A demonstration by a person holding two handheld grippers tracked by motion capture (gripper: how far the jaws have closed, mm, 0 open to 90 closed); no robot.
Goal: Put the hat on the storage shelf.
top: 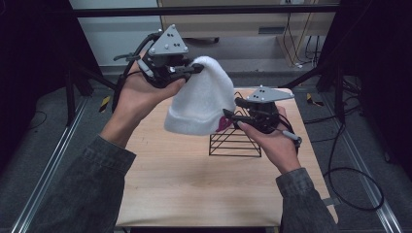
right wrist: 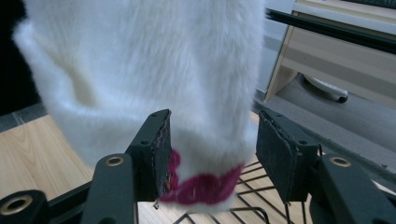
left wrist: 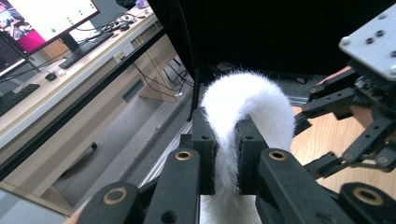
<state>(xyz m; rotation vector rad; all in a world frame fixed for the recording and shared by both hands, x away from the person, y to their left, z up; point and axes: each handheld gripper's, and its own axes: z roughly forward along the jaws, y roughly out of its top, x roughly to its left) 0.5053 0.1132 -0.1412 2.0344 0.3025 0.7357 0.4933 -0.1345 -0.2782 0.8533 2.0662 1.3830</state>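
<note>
While held aloft: a white fuzzy hat [top: 201,99] hangs above the far half of the wooden table [top: 194,184], well clear of the board.
Left gripper [top: 194,69]: raised at far left of centre, its jaws pinched tight on the crown of the hat; in the left gripper view the fleece [left wrist: 243,107] is squeezed thin between the two black pads.
Right gripper [top: 232,119]: lower and to the right, at the hat's brim; its jaws stand part-way apart, astride the hem with its magenta stitching [right wrist: 205,184]. One pad touches the hem, the other stands clear of it, so nothing is clamped.
Wire rack [top: 235,141]: black, triangular, standing on the table just under the brim and near the right hand [top: 272,143].
Left hand [top: 141,94]: wrapped under its gripper, grey sleeve [top: 82,194] trailing to the near edge.
</note>
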